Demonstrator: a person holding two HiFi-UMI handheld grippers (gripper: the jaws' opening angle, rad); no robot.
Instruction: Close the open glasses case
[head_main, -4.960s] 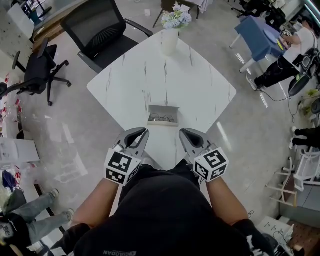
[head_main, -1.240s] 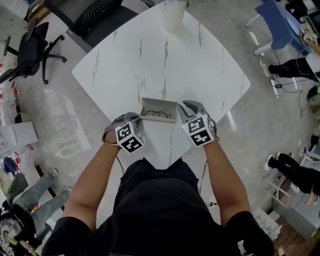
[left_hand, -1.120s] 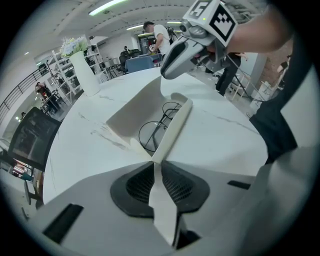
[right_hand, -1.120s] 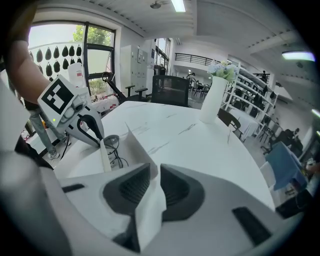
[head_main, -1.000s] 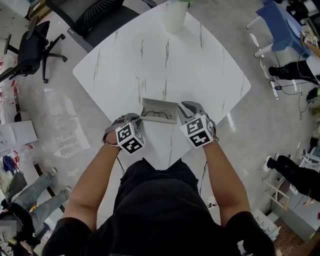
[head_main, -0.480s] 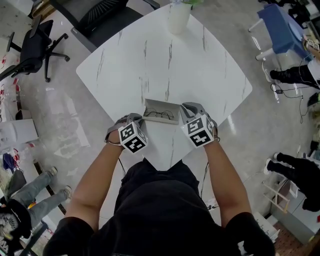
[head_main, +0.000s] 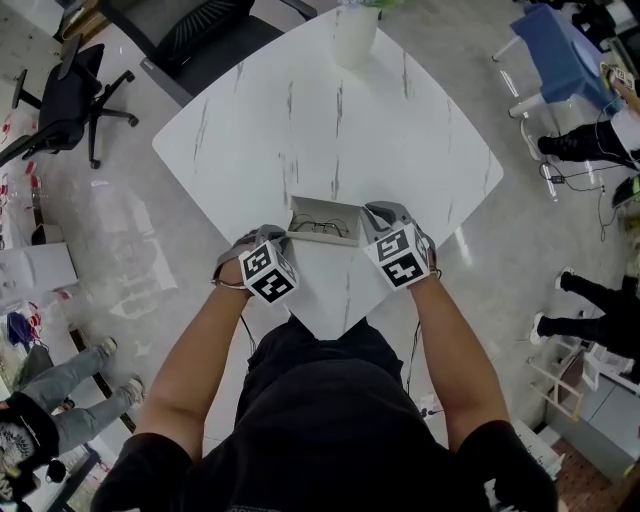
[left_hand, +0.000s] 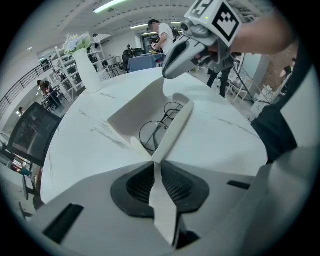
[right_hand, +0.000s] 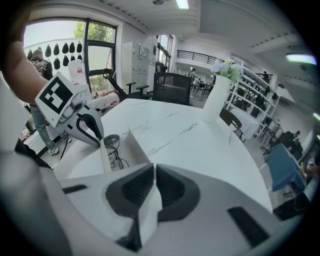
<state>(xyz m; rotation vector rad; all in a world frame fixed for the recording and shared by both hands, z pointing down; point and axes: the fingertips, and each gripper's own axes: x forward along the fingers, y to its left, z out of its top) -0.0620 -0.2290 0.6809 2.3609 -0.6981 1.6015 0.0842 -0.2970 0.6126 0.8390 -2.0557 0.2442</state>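
Observation:
The open pale-grey glasses case (head_main: 322, 218) lies near the front corner of the white marble table (head_main: 400, 130), with thin-rimmed glasses (left_hand: 159, 127) inside. My left gripper (head_main: 277, 241) is shut on the left end of the case's near flap (left_hand: 172, 132), which runs edge-on away from its jaws (left_hand: 153, 165). At the right end, my right gripper (head_main: 374, 222) is shut on the same flap, a white strip pinched between its pads (right_hand: 172, 187). Each gripper shows in the other's view: the right gripper (left_hand: 185, 47) and the left gripper (right_hand: 82, 122).
A white vase of flowers (head_main: 352, 35) stands at the table's far corner. Black office chairs (head_main: 190, 30) (head_main: 65, 100) sit beyond the far left edge. People stand on the floor at the right (head_main: 580, 145) and lower left (head_main: 40, 420).
Since five seconds ago both grippers came forward from the table's near corner and shut on the case's near flap. Over the last second they have barely moved.

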